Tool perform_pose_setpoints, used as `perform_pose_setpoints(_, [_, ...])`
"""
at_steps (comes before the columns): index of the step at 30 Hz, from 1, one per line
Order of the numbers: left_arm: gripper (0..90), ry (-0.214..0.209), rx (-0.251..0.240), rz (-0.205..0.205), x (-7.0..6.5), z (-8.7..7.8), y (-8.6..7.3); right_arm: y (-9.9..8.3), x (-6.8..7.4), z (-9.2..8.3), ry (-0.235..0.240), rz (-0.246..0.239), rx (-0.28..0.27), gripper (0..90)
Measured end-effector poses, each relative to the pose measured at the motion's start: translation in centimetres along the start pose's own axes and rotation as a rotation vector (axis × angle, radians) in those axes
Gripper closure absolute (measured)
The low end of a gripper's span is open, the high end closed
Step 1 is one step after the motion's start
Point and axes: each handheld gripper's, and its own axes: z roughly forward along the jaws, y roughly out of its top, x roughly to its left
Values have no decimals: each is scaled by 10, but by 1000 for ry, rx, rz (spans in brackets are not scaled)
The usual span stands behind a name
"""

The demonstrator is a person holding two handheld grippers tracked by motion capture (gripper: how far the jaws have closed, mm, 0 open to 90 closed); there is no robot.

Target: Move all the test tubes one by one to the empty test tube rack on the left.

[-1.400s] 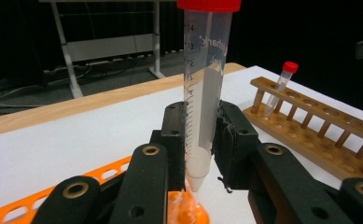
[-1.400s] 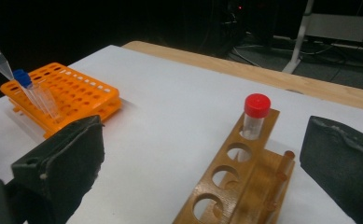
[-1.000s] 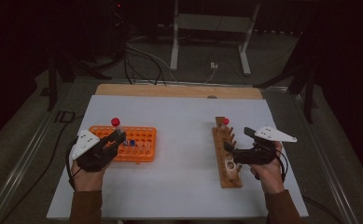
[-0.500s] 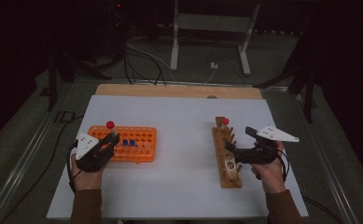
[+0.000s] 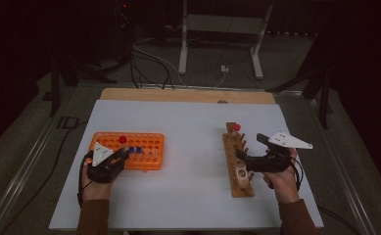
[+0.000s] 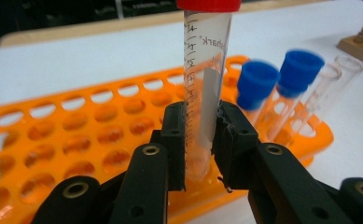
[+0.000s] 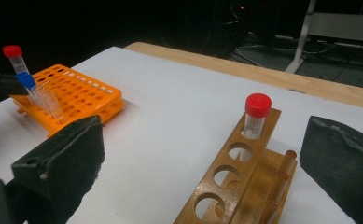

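White tabletop (image 5: 193, 127): left gripper (image 6: 200, 140) clenches a light, slick, stiff red-capped tube (image 6: 205, 88) low on its body over the orange rack (image 5: 149, 142) at 9 o'clock; right gripper (image 7: 202, 154) is released.

plastic rack (image 5: 144, 149) on desk (image 5: 193, 132) left | wooden rack (image 5: 238, 166) on desk right, well apart | capped tube (image 5: 236, 128) in wooden rack's far hole

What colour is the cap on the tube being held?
Red cap, clearest in the left gripper view.
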Motion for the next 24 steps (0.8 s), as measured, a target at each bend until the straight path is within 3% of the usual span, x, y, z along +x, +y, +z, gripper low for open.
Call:
perform_pose_setpoints(11, [754,0,97,12,0,6,-6,-1,1,2,6,-1,10,3])
perform_pose_setpoints(19, [746,-18,99,-1,2,5,-7,-1,1,2,8,0,12,3])
perform_pose_setpoints(24, [654,-42,59,-14,1,0,-4,-1,0,2,8,-1,11,4])
